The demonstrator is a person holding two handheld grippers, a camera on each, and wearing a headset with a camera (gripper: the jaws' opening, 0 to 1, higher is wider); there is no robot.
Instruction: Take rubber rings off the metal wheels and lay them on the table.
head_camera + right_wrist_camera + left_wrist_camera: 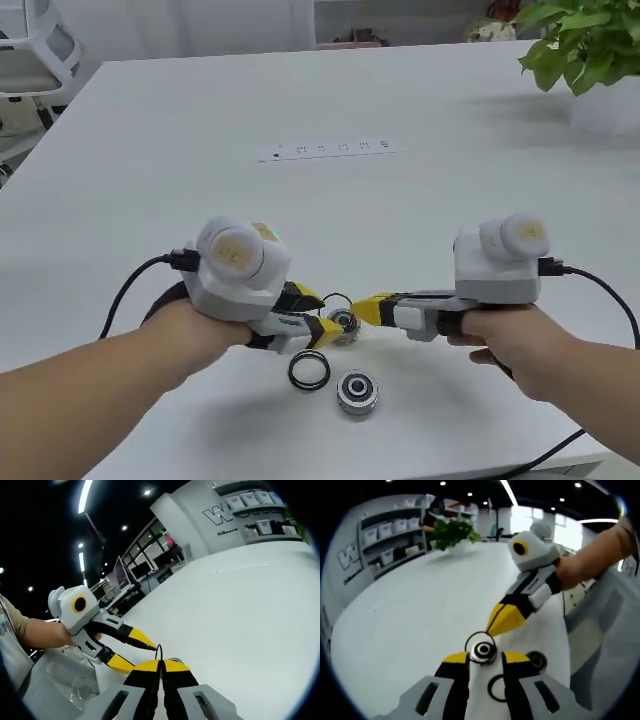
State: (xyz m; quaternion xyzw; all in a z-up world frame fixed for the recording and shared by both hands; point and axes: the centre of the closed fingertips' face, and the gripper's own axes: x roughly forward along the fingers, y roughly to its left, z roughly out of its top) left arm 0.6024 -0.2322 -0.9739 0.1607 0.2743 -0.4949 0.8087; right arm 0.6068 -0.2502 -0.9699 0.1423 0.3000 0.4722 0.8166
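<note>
Jaws of your left gripper (485, 657) are clamped on a small silver metal wheel (482, 651), held just above the white table (200, 130). A thin black rubber ring (479, 632) stands up off that wheel as a loop. Your right gripper (160, 666) has its yellow tips pressed together on the loop's strand, right beside the left tips. On the table just below both grippers, a second black rubber ring (309, 370) lies flat and free. A second silver metal wheel (357, 391) rests close beside it. Farther off lies a white power strip (327, 150), its markings too small to read. A green leafy plant (585, 40) stands at the far corner. The large wall lettering (216, 515) starts with "W"; I cannot read the rest.
</note>
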